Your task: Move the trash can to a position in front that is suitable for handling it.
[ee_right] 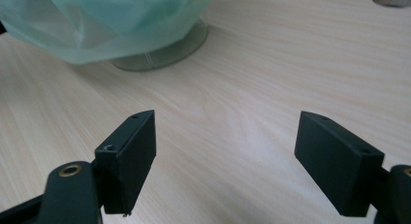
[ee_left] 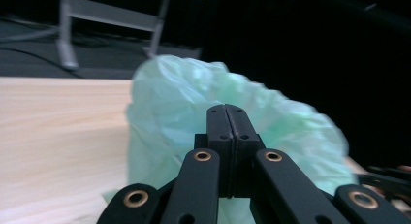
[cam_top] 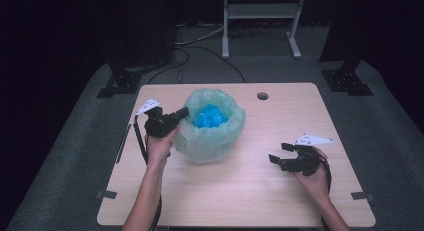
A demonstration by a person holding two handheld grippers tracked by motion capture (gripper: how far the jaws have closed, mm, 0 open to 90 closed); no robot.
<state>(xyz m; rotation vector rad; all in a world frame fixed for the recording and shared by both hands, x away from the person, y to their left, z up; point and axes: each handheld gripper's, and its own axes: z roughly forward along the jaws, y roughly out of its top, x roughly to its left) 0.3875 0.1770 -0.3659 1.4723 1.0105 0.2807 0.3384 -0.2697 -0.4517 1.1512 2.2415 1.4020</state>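
A bin lined with a pale green plastic bag [cam_top: 212,136] stands at the middle of the wooden table [cam_top: 240,191], with crumpled blue material [cam_top: 209,116] inside it. My left gripper [cam_top: 185,112] reaches the bag's left rim from the left. In the left gripper view its jaws [ee_left: 226,110] are pressed together against the bag's film [ee_left: 165,103]. My right gripper [cam_top: 278,152] hovers low over the table to the right of the bin, open, with nothing between its jaws [ee_right: 228,122]. The right gripper view shows the bag [ee_right: 97,20] and the bin's round base [ee_right: 160,54] ahead.
A round cable hole [cam_top: 262,96] is in the table top behind the bin. Bare table lies between the bin and my right gripper. A white metal stand [cam_top: 260,21] and dark equipment legs [cam_top: 120,81] are on the floor beyond the table.
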